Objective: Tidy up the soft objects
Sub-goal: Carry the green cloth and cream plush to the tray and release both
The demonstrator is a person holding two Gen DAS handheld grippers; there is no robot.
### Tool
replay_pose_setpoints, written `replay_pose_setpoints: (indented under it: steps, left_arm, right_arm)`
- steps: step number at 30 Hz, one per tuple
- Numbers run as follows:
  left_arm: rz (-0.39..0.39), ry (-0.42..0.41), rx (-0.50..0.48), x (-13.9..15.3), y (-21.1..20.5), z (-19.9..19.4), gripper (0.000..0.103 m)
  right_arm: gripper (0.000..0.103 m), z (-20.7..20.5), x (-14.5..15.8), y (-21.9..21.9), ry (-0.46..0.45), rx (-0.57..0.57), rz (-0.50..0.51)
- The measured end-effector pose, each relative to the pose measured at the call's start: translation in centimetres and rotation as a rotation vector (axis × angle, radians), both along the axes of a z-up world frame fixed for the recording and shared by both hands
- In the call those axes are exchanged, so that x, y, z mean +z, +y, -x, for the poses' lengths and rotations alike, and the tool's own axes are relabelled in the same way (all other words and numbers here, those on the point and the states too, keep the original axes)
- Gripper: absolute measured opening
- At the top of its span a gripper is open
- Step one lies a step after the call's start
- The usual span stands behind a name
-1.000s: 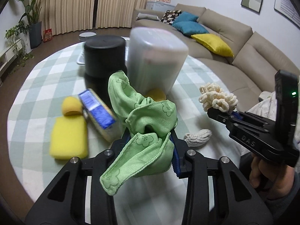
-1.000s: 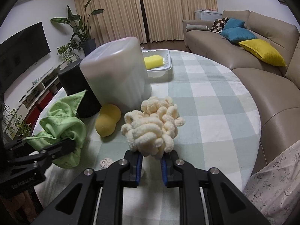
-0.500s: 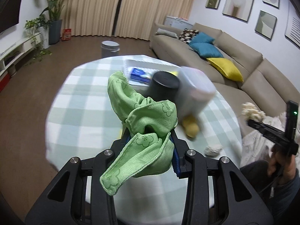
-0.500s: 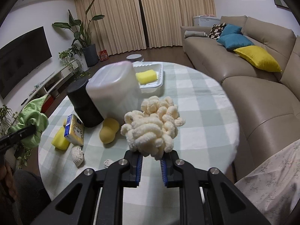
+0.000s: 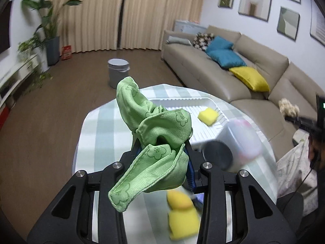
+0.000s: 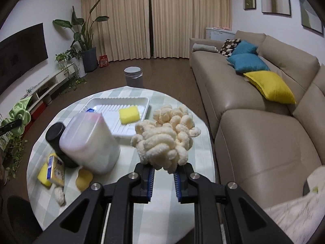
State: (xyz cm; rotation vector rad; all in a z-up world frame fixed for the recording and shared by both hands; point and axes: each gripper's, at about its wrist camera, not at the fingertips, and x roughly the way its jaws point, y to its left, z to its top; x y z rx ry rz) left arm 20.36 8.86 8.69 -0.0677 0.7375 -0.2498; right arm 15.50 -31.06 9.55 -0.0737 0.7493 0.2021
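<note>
My left gripper (image 5: 162, 152) is shut on a green cloth (image 5: 154, 138) and holds it high above the round checked table (image 5: 97, 126). My right gripper (image 6: 163, 172) is shut on a cream fluffy yarn bundle (image 6: 164, 136), also held above the table. The green cloth also shows at the far left of the right wrist view (image 6: 19, 113), and the yarn bundle at the far right of the left wrist view (image 5: 288, 106). A white tray (image 6: 95, 105) at the table's far side holds a yellow sponge (image 6: 129, 114).
A translucent white container (image 6: 89, 142) and a black cylinder (image 6: 54, 136) stand mid-table. Yellow sponges (image 6: 43, 178), a boxed sponge (image 6: 55, 169), a round yellow sponge (image 6: 84, 181) and a small white yarn piece (image 6: 59, 195) lie near the front left. A beige sofa (image 6: 254, 122) is on the right.
Both grippers have risen and pulled back from the table, each with its load still held. The left view has swung toward the tray side of the table.
</note>
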Motion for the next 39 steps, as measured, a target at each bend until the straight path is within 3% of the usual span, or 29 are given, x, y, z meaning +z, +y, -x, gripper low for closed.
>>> replay_pose_setpoints:
  steps: [8, 15, 22, 28, 31, 34, 37, 39]
  left_arm:
    - [-0.072, 0.08, -0.154, -3.0, -5.1, -10.4, 0.035]
    - [-0.086, 0.134, -0.243, -6.6, -8.3, -16.0, 0.035]
    - [-0.168, 0.189, -0.292, -10.5, -10.6, -17.8, 0.035]
    - [-0.163, 0.192, -0.295, -11.3, -11.4, -18.2, 0.039]
    - [-0.167, 0.195, -0.291, -11.3, -11.5, -18.2, 0.043]
    - [-0.164, 0.181, -0.284, -11.0, -11.6, -18.0, 0.06]
    - [-0.16, 0.161, -0.281, -10.5, -11.6, -17.7, 0.071]
    - [-0.156, 0.153, -0.279, -10.1, -11.4, -17.5, 0.071]
  right_arm:
    - [0.018, -13.0, 0.2, 5.7, 0.087, 0.203, 0.008]
    - [0.018, -21.1, -4.9, 13.4, 0.233, 0.4, 0.055]
    - [0.019, -23.8, -9.4, 18.4, 0.306, 0.541, 0.111]
    - [0.019, -24.8, -11.8, 19.2, 0.331, 0.561, 0.127]
    - [0.02, -24.9, -12.6, 19.3, 0.333, 0.553, 0.146]
    - [0.021, -24.7, -12.5, 19.3, 0.322, 0.547, 0.141]
    - [0.032, -24.5, -12.2, 19.1, 0.314, 0.536, 0.135]
    - [0.045, -24.2, -12.0, 18.8, 0.306, 0.532, 0.133]
